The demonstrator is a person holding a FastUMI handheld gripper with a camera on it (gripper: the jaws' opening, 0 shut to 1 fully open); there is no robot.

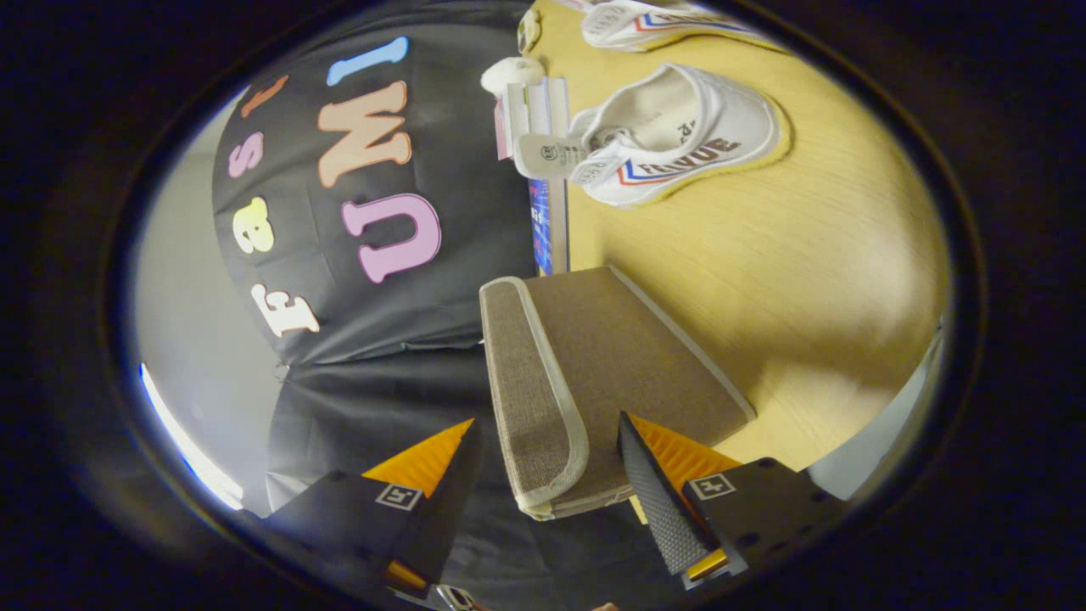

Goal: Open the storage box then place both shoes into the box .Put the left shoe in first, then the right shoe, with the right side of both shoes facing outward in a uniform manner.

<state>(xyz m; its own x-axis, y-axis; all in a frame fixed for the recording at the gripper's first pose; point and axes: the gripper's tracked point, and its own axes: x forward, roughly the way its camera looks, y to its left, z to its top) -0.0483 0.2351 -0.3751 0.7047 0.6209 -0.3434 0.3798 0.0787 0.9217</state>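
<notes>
The storage box (611, 365) is brown fabric with pale trim and stands on the wooden table (806, 280). Its trimmed lid edge (530, 399) reaches in between my fingers. My gripper (545, 422) is open, one finger on each side of that edge, and I see a gap on the wall side. Beyond the box lies a white canvas shoe (679, 136) with a yellowish sole, its opening facing me. A second white shoe (653, 21) lies farther off, partly cut off.
A paper tag and some upright book-like packs (543, 170) stand between the box and the near shoe, against the black cloth wall (382, 339). A small pale plush thing (512, 74) sits beyond them. The table's edge (857, 450) runs close beside my fingers.
</notes>
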